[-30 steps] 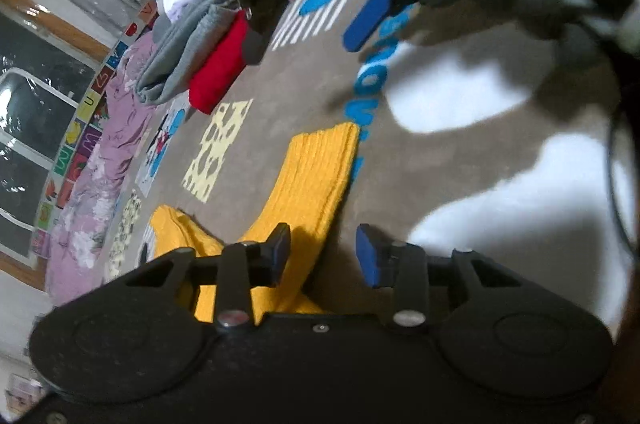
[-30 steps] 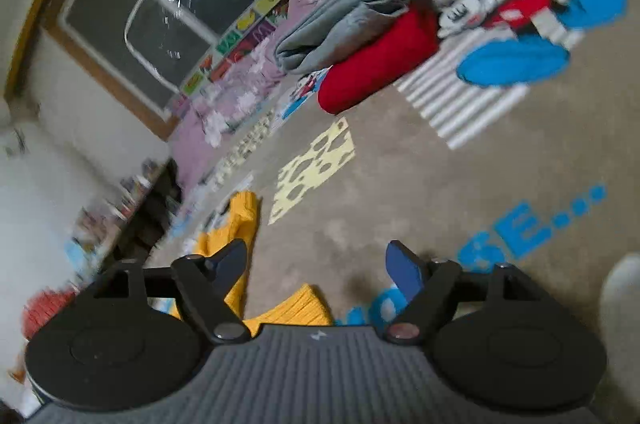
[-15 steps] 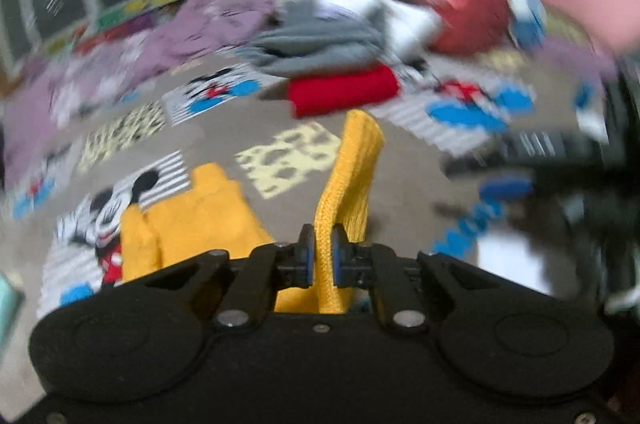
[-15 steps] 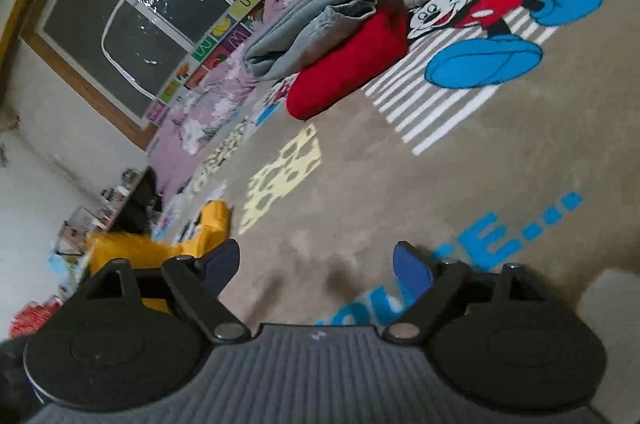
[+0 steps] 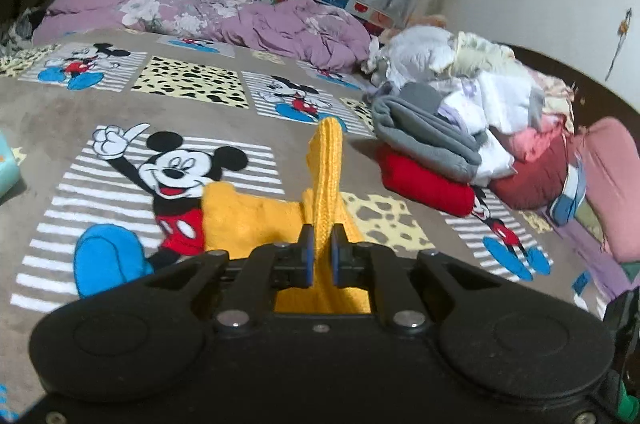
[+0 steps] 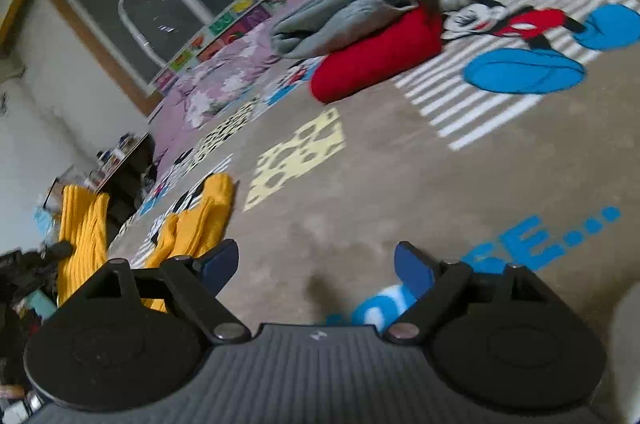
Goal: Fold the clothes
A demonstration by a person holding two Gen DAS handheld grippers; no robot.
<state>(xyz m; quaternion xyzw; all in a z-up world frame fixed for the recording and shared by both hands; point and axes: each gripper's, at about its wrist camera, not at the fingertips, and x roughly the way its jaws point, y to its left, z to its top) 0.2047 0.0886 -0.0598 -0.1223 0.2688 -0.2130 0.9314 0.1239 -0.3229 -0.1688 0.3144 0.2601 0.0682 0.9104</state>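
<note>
1. Holding: left tool (image 5: 319, 250), pads pressed together on a ribbed edge of the yellow knit garment (image 5: 256, 220); that strip stands up ahead of the tool, the rest lies spread on the cartoon-print bed cover (image 5: 120, 112) just below and to the tool's left.
2. Step in hand, as judged: lifting one edge to lay it over the body of the garment. Best done with the pinch kept firm, the strip carried across without twisting, and the edge set down square on the flat part.
3. Right tool (image 6: 316, 266): jaws spread wide, having just been opening a little further, nothing between them. Bare cover lies ahead; the same garment (image 6: 200, 220) sits off to its left, apart from it.
4. Advice, as judged: bring the right tool to a free corner, so the cloth is steadied while the fold is laid.
5. Pose: both tools tip moderately downward; the left appears level across, the right appears rolled to one side.
6. Stack of clothes (image 5: 440, 144), grey over red, lies ahead-right of the left tool, well apart.
</note>
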